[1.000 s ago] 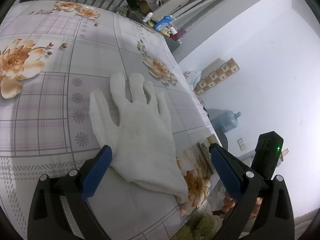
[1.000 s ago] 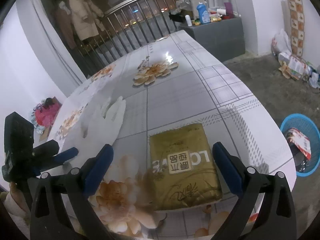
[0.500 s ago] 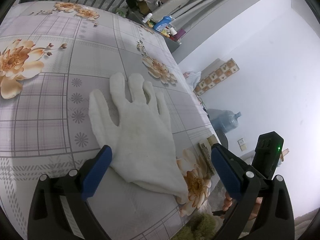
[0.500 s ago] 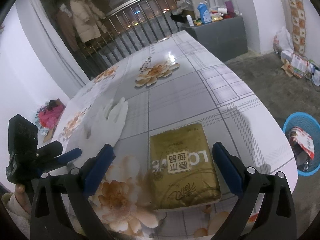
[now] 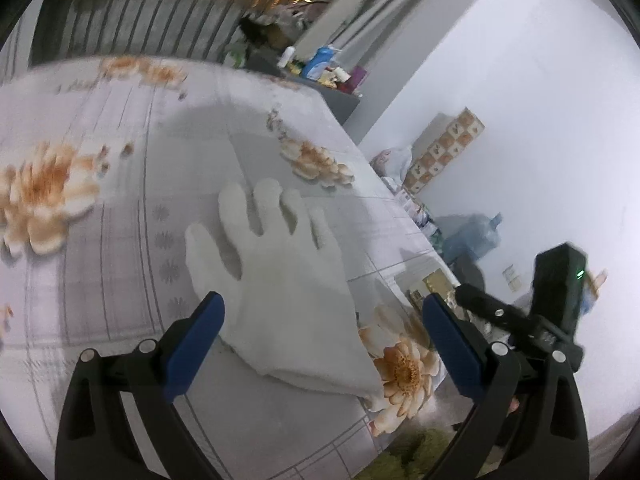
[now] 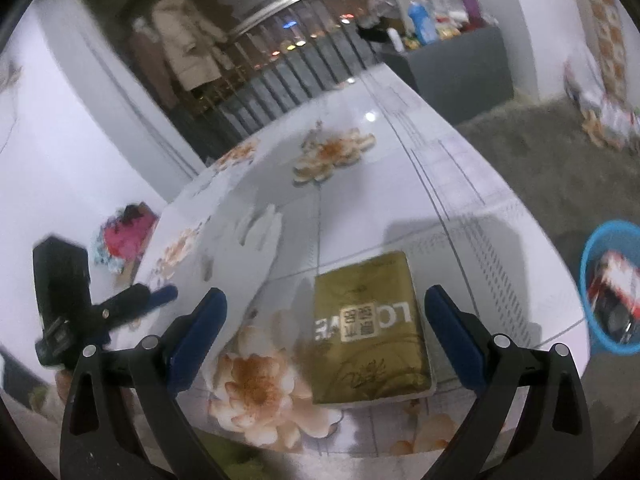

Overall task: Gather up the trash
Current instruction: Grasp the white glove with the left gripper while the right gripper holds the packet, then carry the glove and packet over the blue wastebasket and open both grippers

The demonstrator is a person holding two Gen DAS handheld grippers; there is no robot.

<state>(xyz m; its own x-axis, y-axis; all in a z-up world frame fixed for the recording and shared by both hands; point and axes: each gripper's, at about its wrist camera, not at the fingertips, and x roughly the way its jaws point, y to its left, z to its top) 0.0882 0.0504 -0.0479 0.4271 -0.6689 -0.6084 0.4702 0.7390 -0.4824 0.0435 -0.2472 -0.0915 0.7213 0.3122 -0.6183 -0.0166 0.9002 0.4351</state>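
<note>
Left wrist view puts the glove [image 5: 280, 280] flat on the table [image 5: 120, 160], fingers away from you, cuff toward the near edge, and your left gripper [image 5: 320, 332] hangs over the wrist end with its jaws spread wide and nothing between them. Right wrist view shows your right gripper [image 6: 324, 328] likewise released over the gold pack [image 6: 368, 328], which lies flat near the table's corner; the blue basket [image 6: 600, 264] sits on the floor off to the right, well apart from the table. Both pictures are smeared, so settle your hands before you commit. For the glove, I'd come down on the cuff — the fabric is limp and thin, so press one finger into the cloth and pinch a fold rather than trying to span its full width. The pack looks wider than a flat grab allows; sliding it toward the edge and taking it by an overhanging side seems safer. Lift slowly — a limp glove can snag or slip on the slick cloth.
</note>
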